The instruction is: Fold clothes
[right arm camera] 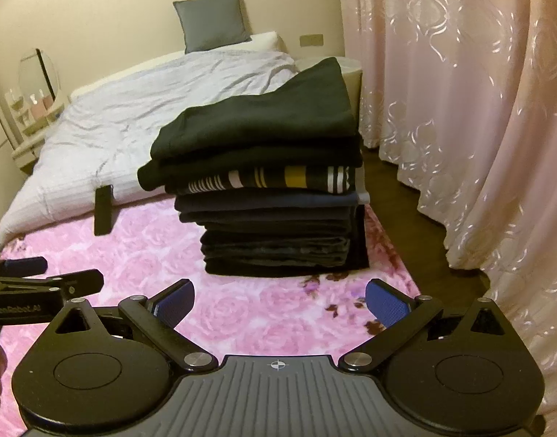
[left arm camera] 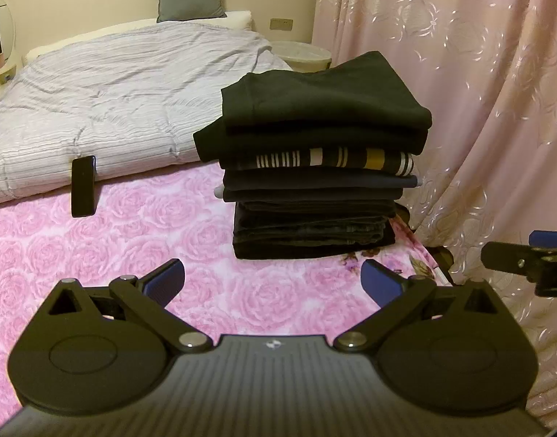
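Both the left gripper and right gripper gape empty before the stack, but only the right view shows floor beside the bed.

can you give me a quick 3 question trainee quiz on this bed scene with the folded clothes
1. True or false: the left tongs and the right tongs are both open and empty.
2. Multiple choice: the striped garment in the stack of folded clothes lies
A. on top
B. at the bottom
C. between dark garments, in the upper half
3. Fill in: the stack stands on the ____ rose-patterned blanket, near the edge on the curtain side.

Key: 1 true; 2 C; 3 pink
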Motion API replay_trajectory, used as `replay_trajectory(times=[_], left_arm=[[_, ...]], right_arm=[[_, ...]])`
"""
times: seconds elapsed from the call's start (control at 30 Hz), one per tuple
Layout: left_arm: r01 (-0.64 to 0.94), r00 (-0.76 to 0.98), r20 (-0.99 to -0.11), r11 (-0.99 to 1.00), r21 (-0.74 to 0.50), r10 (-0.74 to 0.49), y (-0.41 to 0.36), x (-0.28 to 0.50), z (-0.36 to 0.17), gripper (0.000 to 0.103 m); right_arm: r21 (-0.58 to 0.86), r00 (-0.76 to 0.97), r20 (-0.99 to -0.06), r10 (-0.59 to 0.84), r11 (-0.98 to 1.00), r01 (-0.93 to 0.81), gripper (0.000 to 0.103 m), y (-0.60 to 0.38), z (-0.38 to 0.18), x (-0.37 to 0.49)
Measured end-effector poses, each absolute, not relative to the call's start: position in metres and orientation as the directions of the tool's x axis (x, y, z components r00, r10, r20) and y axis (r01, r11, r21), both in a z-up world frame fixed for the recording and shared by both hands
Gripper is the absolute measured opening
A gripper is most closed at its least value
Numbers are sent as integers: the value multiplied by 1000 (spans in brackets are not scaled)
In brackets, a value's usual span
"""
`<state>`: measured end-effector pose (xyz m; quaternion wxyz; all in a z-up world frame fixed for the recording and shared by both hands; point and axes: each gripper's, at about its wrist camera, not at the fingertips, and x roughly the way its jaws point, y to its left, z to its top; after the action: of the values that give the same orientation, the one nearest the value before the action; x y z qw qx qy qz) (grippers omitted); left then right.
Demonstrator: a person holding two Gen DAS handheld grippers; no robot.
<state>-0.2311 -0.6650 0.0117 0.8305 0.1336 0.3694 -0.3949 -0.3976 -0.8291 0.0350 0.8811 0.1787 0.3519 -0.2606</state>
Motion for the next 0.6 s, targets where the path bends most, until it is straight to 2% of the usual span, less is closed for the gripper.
replay_trajectory(times=[0.6], left_arm=[[773,404,-729,632,-51,-553,-675,-229,5,101]], right_arm=[[86,587,-725,-360,799,596,102,-834,34,-389]])
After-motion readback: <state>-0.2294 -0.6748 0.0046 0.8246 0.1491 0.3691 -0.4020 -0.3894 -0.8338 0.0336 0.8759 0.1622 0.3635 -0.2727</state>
